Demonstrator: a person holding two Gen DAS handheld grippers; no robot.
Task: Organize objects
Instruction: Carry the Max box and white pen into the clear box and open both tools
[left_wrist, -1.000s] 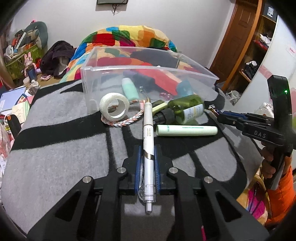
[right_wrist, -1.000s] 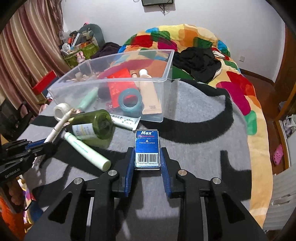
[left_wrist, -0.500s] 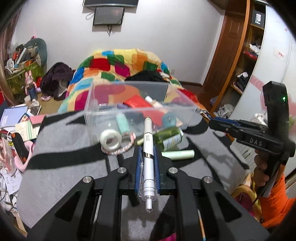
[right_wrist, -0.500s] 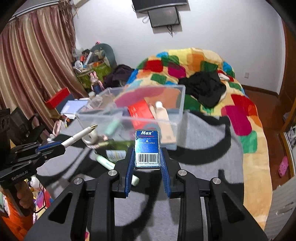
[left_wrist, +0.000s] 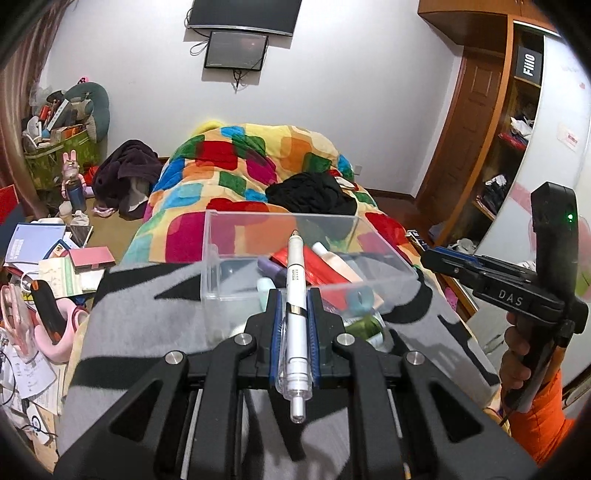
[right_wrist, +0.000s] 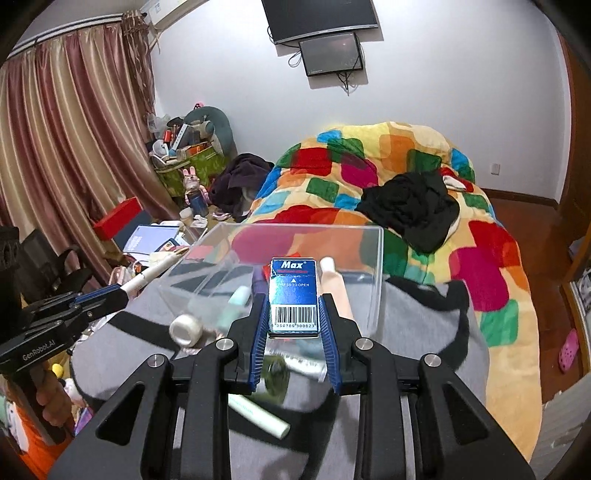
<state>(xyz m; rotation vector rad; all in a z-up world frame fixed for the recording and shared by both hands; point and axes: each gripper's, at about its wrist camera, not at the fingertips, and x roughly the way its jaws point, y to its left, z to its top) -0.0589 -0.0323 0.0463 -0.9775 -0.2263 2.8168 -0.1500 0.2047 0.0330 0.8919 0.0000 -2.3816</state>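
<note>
Two grippers are loaded. The left gripper (left_wrist: 291, 325) pinches a white cylindrical pen (left_wrist: 296, 314) between its blue pads, tip pointing forward over the clear rectangular plastic bin (left_wrist: 236, 258) directly ahead. The right gripper (right_wrist: 293, 317) clamps a blue rectangular Max box with a barcode label (right_wrist: 293, 295), raised in front of the same bin (right_wrist: 373, 280). Below and left of the right gripper lies a white tape roll (right_wrist: 186, 329) on the grey-and-black striped blanket (right_wrist: 424, 321); beneath it, blurred, is what appears to be a pale green tube (right_wrist: 258, 413).
</note>
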